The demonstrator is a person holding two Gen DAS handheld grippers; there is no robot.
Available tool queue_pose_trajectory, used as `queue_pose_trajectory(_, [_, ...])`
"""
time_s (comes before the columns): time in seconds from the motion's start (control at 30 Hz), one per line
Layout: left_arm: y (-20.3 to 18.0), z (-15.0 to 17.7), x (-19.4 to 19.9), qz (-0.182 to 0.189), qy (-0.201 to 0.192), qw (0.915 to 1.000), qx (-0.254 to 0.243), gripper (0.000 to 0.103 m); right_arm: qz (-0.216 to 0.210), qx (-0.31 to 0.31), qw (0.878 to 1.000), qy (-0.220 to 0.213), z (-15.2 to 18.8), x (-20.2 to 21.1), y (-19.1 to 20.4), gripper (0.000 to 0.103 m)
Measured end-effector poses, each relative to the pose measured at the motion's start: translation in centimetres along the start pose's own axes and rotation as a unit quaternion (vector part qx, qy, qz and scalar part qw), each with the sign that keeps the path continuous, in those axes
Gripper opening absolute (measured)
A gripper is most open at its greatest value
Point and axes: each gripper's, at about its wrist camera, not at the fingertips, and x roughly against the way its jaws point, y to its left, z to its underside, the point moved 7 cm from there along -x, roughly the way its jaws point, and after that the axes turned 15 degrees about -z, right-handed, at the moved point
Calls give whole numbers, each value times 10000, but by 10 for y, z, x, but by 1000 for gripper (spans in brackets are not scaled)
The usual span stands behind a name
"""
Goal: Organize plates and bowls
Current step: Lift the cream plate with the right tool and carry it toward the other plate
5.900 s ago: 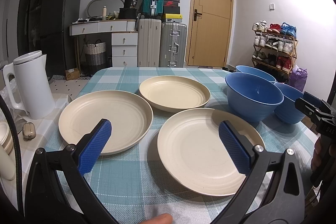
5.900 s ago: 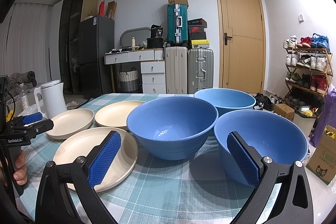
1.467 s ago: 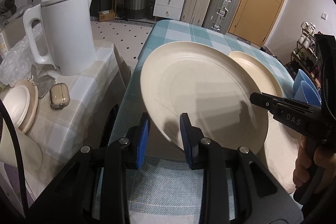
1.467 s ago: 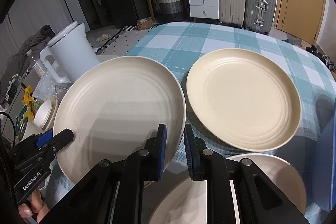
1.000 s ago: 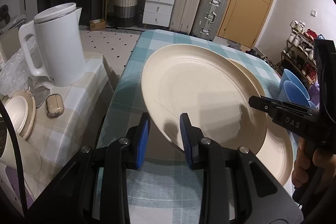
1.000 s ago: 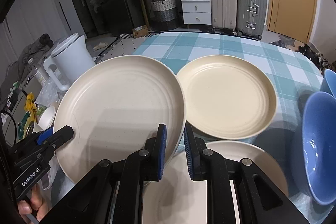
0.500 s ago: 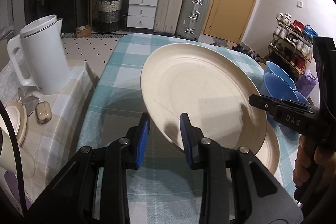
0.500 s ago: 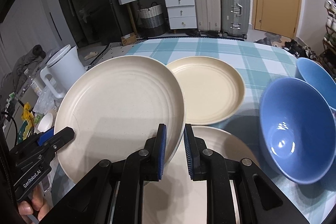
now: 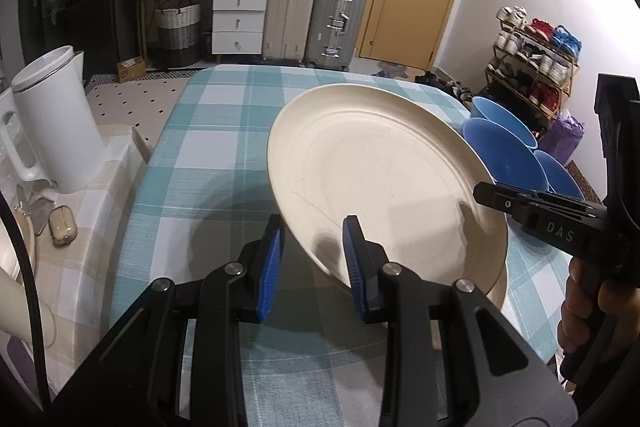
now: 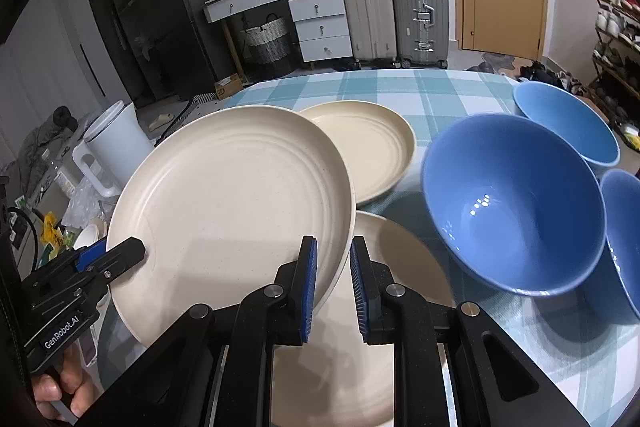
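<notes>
Cream plate (image 9: 384, 171) held clear of the checked counter (image 9: 224, 147), tilted, gripped on two sides of its rim. Left hand-held gripper (image 9: 314, 259) narrow, blue pads pinching the near rim. Right hand-held gripper (image 10: 333, 277) closed to a slit on the opposite rim edge.

Right wrist view only: two more cream plates lying flat on the counter. One (image 10: 372, 147) sits behind the lifted plate, partly covered by it; the other (image 10: 404, 259) lies below and just beside the lifted plate's raised edge. Insides of three blue bowls also visible here: large middle bowl (image 10: 512, 203), far bowl (image 10: 568, 123), a third (image 10: 624, 235) cut off at the frame's right edge. All three bowls empty, all plates bare.

Left wrist view only: the lifted plate hides the other plates; the bowls (image 9: 504, 151) show as rims behind it. White kettle (image 9: 52, 123) on a side surface left of the counter, small beige case (image 9: 64, 227) beside it.
</notes>
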Motion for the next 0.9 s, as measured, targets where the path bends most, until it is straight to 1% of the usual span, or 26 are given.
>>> queue_pose_trajectory(0.2, [-9, 4, 1, 149, 43, 9998, -100, 26, 65, -75, 10000, 0, 11, 10, -9, 17])
queue_pose_trajectory(0.53, [-26, 14, -2, 181, 129, 9989, -404, 26, 127, -272, 9995, -26, 28, 23, -22, 18])
queue_pose_trajectory(0.9, [-44, 25, -10, 193, 281, 9959, -833, 26, 257, -444, 9986, 103, 43, 23, -33, 18])
